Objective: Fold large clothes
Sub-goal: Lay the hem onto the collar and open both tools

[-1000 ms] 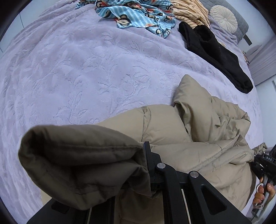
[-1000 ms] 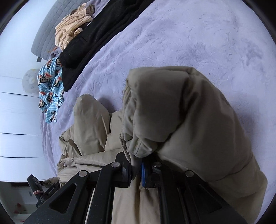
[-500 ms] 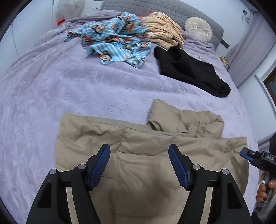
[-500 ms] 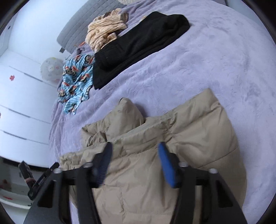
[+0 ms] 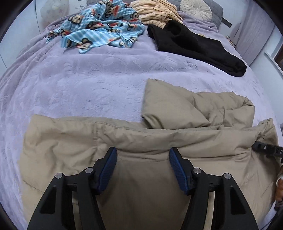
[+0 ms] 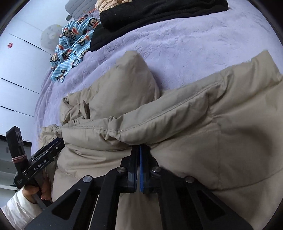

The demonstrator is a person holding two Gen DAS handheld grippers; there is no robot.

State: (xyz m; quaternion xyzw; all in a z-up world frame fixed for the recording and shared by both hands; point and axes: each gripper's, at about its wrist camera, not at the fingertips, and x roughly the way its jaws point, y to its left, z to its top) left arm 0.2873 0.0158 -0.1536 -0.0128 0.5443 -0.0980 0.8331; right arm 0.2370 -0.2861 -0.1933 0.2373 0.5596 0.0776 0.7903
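jacket (image 5: pixel 134 141) dropped flat, gripper (image 6: pixel 39 165) "GenRobot.AI"

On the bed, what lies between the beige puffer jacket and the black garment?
Nothing: the left wrist view shows only bare lilac bedspread between the beige puffer jacket and the black garment.

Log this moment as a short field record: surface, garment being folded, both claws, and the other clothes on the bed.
surface: bed with lilac blanket
garment: beige puffer jacket, lying on the blanket's near part, one padded section sticking up behind its fold
left claw: jaws apart and closing, over the jacket, nothing pinched
right claw: jaws together at the jacket's folded edge; whether fabric is caught, cannot tell
other clothes: blue monkey-print garment, striped cream garment, black garment, all at the far end
pillow: round cushion by the headboard
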